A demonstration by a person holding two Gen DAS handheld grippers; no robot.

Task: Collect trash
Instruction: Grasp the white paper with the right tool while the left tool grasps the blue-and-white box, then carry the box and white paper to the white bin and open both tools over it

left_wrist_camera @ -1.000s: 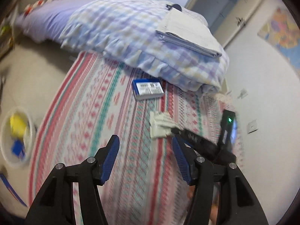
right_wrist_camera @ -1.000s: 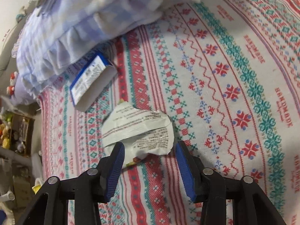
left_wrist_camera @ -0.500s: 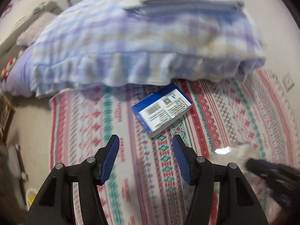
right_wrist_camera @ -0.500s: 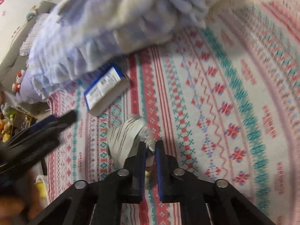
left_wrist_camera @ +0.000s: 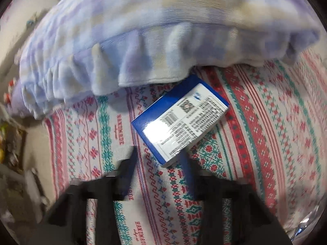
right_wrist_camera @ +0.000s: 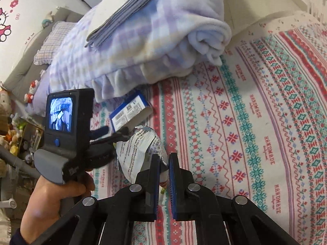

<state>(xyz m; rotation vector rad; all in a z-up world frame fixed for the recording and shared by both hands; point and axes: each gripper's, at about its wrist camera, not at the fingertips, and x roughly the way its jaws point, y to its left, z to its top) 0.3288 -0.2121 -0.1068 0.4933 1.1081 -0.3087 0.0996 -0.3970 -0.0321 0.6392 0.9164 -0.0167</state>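
In the right wrist view, the right gripper [right_wrist_camera: 163, 163] sits at the lower centre of the frame with its blue-padded fingers [right_wrist_camera: 155, 175] drawn narrow, pinching the edge of a crumpled white wrapper [right_wrist_camera: 139, 153] printed with small text. The wrapper bulges up and to the left of the fingertips, above the patterned bedspread [right_wrist_camera: 255, 112]. Left of it, a person's hand [right_wrist_camera: 53, 192] grips the handle of the left gripper [right_wrist_camera: 114, 131], whose small screen faces the camera; its tips reach toward a blue and white box [right_wrist_camera: 130, 112] lying on the bedspread at the centre of the frame, just under the edge of a folded checked blanket [right_wrist_camera: 143, 40].

In the left wrist view, the left gripper [left_wrist_camera: 161, 159] is motion-blurred at the bottom centre, fingers spread wide, with the near corner of the blue and white box [left_wrist_camera: 179, 120] between their tips. The box's far corner is tucked under the frilled hem of the checked blanket [left_wrist_camera: 163, 30] filling the upper half of the frame.
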